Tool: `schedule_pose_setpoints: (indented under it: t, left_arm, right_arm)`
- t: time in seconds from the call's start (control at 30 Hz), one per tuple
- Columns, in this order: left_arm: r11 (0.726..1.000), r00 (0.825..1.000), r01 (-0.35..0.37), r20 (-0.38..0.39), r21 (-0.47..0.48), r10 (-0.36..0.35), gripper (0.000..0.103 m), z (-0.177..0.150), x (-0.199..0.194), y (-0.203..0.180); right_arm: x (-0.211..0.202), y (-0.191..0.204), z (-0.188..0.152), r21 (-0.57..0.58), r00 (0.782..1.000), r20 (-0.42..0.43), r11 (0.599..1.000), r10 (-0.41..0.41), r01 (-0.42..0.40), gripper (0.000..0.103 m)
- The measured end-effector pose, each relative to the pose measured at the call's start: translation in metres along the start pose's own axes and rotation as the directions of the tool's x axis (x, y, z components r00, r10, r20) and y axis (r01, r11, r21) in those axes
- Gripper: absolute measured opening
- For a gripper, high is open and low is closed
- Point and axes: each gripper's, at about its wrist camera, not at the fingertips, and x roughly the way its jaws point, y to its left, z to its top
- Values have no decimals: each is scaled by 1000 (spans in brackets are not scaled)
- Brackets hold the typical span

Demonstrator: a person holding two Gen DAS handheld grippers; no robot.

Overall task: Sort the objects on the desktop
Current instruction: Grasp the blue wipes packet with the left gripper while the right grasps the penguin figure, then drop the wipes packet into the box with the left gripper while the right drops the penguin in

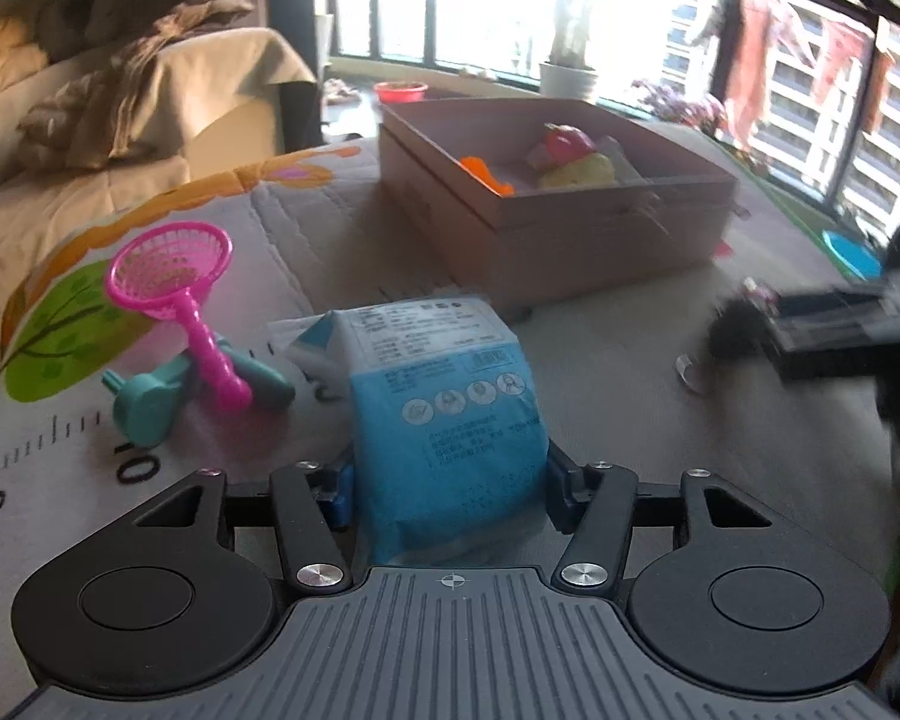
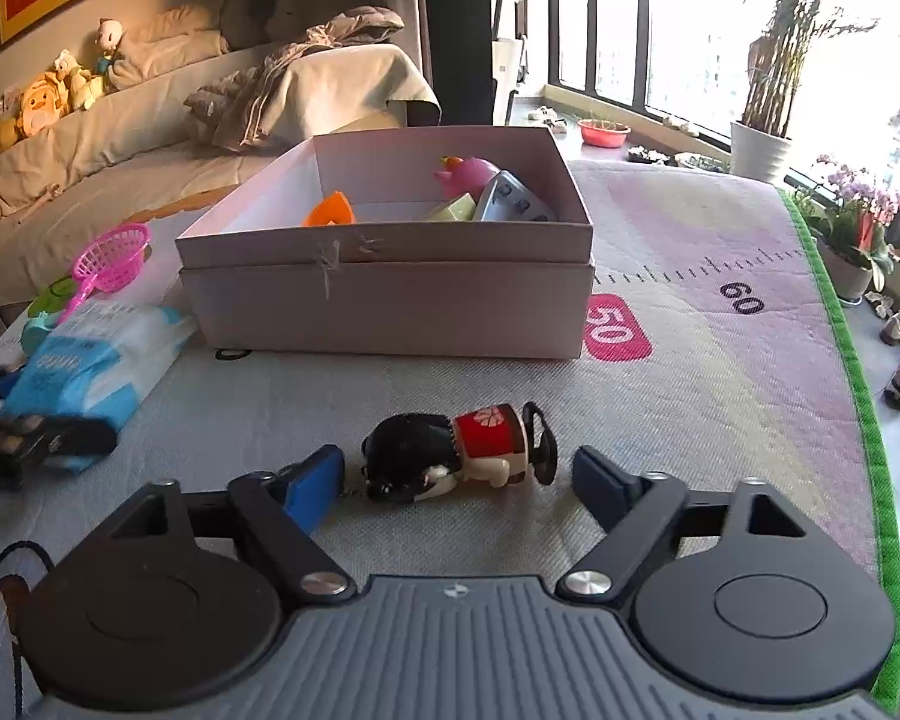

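My left gripper (image 1: pixel 447 489) is shut on a blue and white tissue pack (image 1: pixel 444 396), which lies on the mat; the pack also shows in the right wrist view (image 2: pixel 96 360). My right gripper (image 2: pixel 456 483) is open, its fingers on either side of a small black-haired doll figure (image 2: pixel 450 459) lying on the mat. The figure looks blurred in the left wrist view (image 1: pixel 732 330). A pink cardboard box (image 2: pixel 390 300) stands behind, holding an orange toy (image 2: pixel 330 210), a pink toy (image 2: pixel 468 171) and other items. The box also shows in the left wrist view (image 1: pixel 570 228).
A pink toy net (image 1: pixel 180 276) lies across a teal toy (image 1: pixel 150 402) left of the pack. The mat's green edge (image 2: pixel 858 360) runs along the right, with floor, shoes and potted plants beyond. A sofa with blankets stands behind on the left.
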Motion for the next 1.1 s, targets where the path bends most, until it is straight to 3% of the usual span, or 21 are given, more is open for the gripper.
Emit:
schedule_pose_setpoints:
  t: [0.1, 0.2, 0.33, 0.5, 0.57, 0.63, 0.7, 0.77, 0.87, 0.97, 1.1]
  left_arm:
    - [999, 1000, 18, 9, 44, -19, 59, -2, -12, -7]
    - [997, 997, 8, 80, 73, -14, 58, 9, -33, -10]
    - [991, 974, -15, 227, 134, -16, 58, 47, -56, -16]
    - [967, 947, -29, 316, 253, -55, 59, 95, -35, -36]
    - [956, 941, -14, 327, 292, -86, 64, 110, -10, -44]
    - [946, 930, -77, 364, 315, -46, 83, 115, 19, -51]
    - [946, 940, -121, 342, 301, 11, 83, 114, 42, -50]
    - [967, 958, -99, 286, 234, 29, 84, 107, 52, -37]
    - [985, 966, -61, 256, 159, 18, 95, 84, 40, -20]
    - [993, 970, -55, 242, 108, 28, 96, 62, 22, -9]
    - [998, 982, -14, 189, 56, 4, 98, 44, 11, 1]
  right_arm:
    - [-3, 0, 5, -3, 1000, -12, 1000, 22, -22, 65]
    - [-17, 1, 14, -23, 999, 1, 998, 54, -54, 65]
    - [-65, -7, 42, -13, 986, 130, 994, 108, -107, 65]
    - [-115, -19, 78, -18, 948, 303, 995, 95, -94, 65]
    - [-120, -20, 86, -33, 939, 334, 997, 79, -72, 65]
    - [-118, -20, 91, -29, 939, 338, 998, 64, -57, 65]
    - [-111, -21, 93, -17, 944, 324, 998, 60, -57, 65]
    - [-104, -23, 91, -12, 951, 305, 999, 54, -53, 65]
    - [-90, -26, 92, -14, 962, 268, 999, 52, -50, 65]
    - [-71, -23, 102, -9, 971, 233, 998, 60, -60, 65]
    - [-36, -11, 143, 12, 967, 246, 997, 70, -75, 65]
